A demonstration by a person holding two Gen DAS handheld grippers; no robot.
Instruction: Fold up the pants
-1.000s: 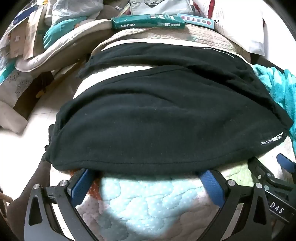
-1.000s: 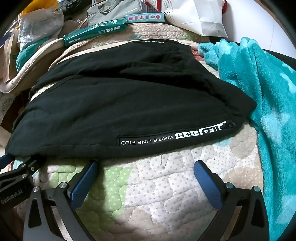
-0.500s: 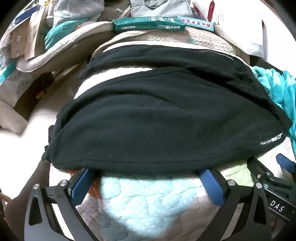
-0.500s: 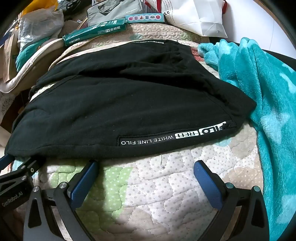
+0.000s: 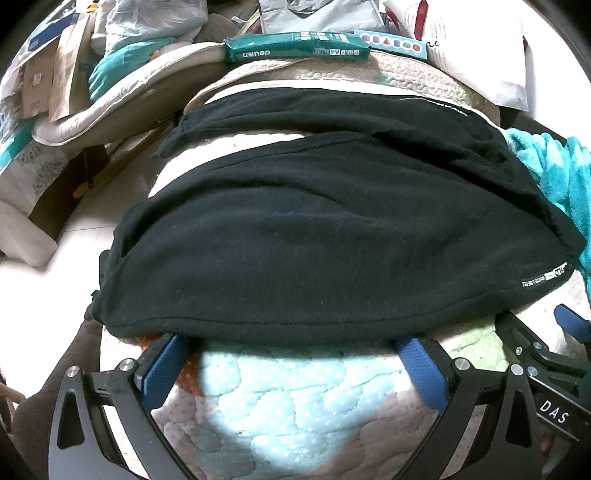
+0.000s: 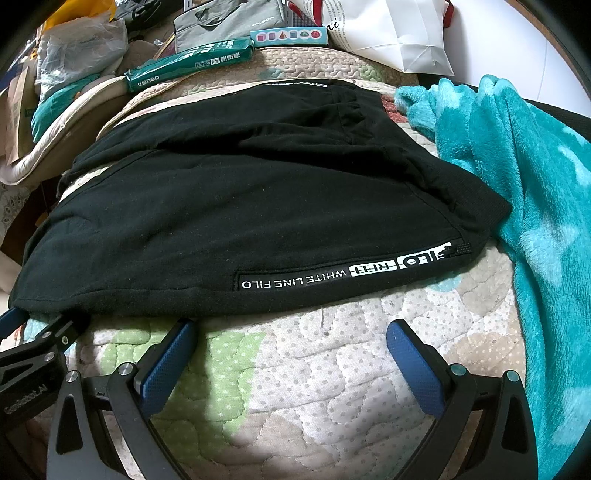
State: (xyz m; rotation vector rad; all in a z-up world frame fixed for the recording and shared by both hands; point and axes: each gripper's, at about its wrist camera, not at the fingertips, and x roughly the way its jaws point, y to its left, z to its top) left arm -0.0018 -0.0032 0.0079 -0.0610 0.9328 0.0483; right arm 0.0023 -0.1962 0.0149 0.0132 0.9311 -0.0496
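Note:
Black pants (image 5: 314, 236) lie spread across a quilted pad (image 5: 295, 406), both legs running left, a white-lettered stripe (image 6: 343, 273) along the near edge. My left gripper (image 5: 291, 350) is open, its blue fingertips (image 5: 166, 365) at the pants' near hem, slightly under it. My right gripper (image 6: 291, 343) is open just short of the near edge by the stripe, touching nothing. The pants also fill the right wrist view (image 6: 240, 206). Each gripper shows at the other view's edge.
A teal fleece blanket (image 6: 517, 206) lies against the pants' right side. A green paper pack (image 5: 295, 50), a grey bag (image 6: 229, 22), a white bag (image 6: 399, 33) and other clutter sit behind. The floor (image 5: 44, 302) drops off at left.

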